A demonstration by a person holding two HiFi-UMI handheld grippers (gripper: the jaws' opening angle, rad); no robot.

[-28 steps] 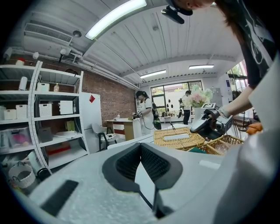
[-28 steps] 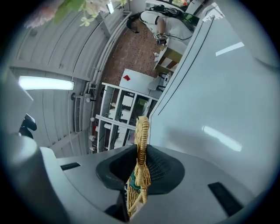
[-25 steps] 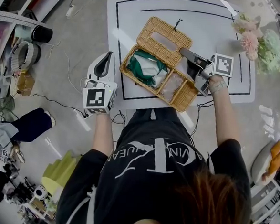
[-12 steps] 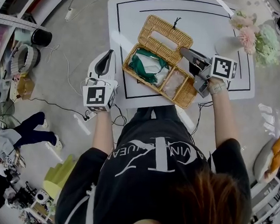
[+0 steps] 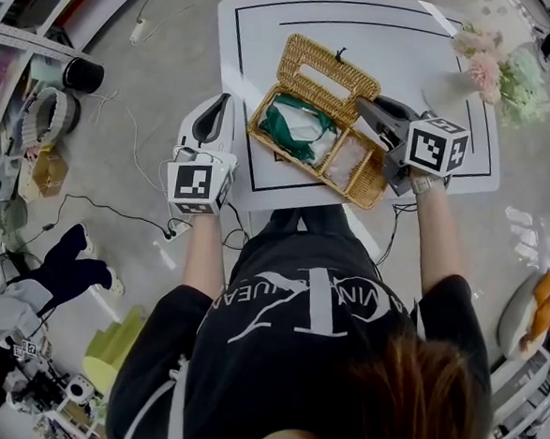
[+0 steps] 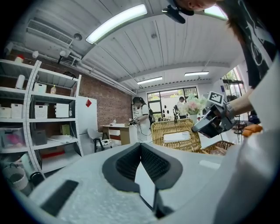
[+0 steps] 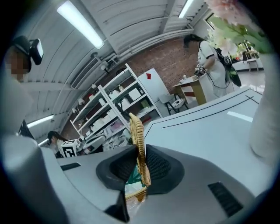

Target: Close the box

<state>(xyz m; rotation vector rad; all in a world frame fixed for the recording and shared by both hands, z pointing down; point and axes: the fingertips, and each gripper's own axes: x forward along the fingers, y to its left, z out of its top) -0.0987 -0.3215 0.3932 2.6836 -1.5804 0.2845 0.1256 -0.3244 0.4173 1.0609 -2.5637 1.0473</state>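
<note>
A wicker box (image 5: pixel 359 193) stands open on the white table (image 5: pixel 269 35), with a green cloth (image 5: pixel 291 131) and a clear packet (image 5: pixel 349 163) inside. Its slotted lid (image 5: pixel 327 77) leans back at the far side. My right gripper (image 5: pixel 363 105) is shut on the lid's right edge; in the right gripper view the woven edge (image 7: pixel 139 131) stands pinched between the pads of that gripper (image 7: pixel 141 162). My left gripper (image 5: pixel 212 106) hovers off the table's left edge, shut and holding nothing. In the left gripper view the left gripper (image 6: pixel 141 146) points at the lid (image 6: pixel 175 136).
Pink and green flowers (image 5: pixel 501 75) stand at the table's far right corner. A black outline is drawn on the tabletop. Cables (image 5: pixel 116 207) run over the floor on the left, beside shelves and clutter. People stand in the room's background.
My right gripper has tilted, its marker cube turning up toward the head camera, still gripping the lid's edge. The left gripper has barely moved.
</note>
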